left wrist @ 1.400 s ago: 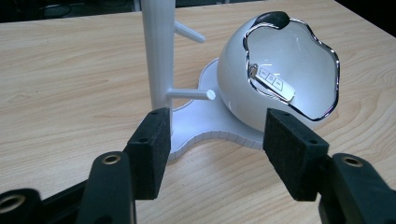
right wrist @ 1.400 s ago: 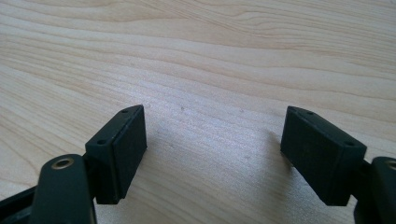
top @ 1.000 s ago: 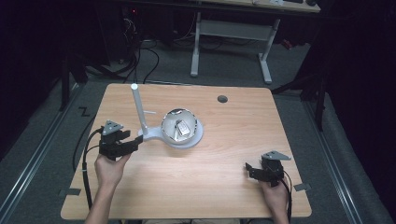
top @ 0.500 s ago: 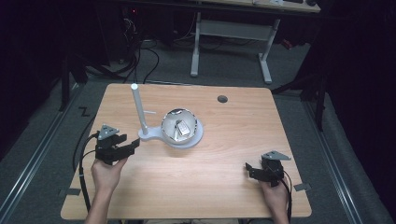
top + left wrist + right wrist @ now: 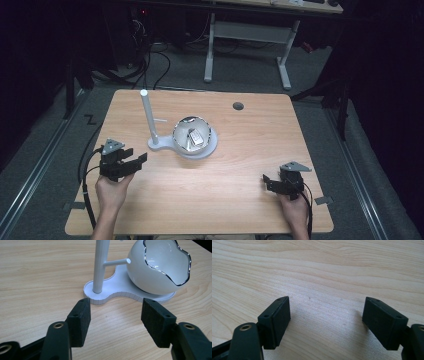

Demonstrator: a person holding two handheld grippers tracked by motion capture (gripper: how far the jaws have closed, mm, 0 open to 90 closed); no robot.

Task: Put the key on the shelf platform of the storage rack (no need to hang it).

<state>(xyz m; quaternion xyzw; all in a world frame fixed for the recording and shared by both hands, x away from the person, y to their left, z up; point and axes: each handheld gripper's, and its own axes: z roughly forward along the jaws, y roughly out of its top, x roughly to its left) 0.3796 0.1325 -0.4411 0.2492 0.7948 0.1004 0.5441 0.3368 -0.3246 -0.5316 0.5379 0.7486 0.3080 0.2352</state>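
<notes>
So the left gripper [image 5: 131, 162] has backed off from the white stand [image 5: 159, 145]. A second ago its tips were right up against the edge of the base next to the pole; now it sits lower and further left on the table [image 5: 240, 200], clearly apart from the base, with the person's left hand [image 5: 111, 192] pulled back toward the near edge too. Its jaws are spread wide with nothing between them. In the left gripper view you look between the two black pads [image 5: 80, 319] straight at the stand [image 5: 105, 293], the pole [image 5: 100, 265] rising from the base just past the tips, and bare wood in the gap.

The stand itself hasn't budged: same spot, a bit left of the table's middle, with the white bowl [image 5: 194, 137] sitting on the round part of the base, to the right of the pole. The bowl has a wavy shiny rim, and from the high view something small and pale lies inside it, but I can't tell what it is. A short peg sticks out from the pole toward the bowl.

The right gripper [image 5: 270, 181] is where it was, near the front right corner, well apart from the stand. Its jaws are wide open too, empty, just over the wood grain in the right gripper view [image 5: 325, 322].
</notes>
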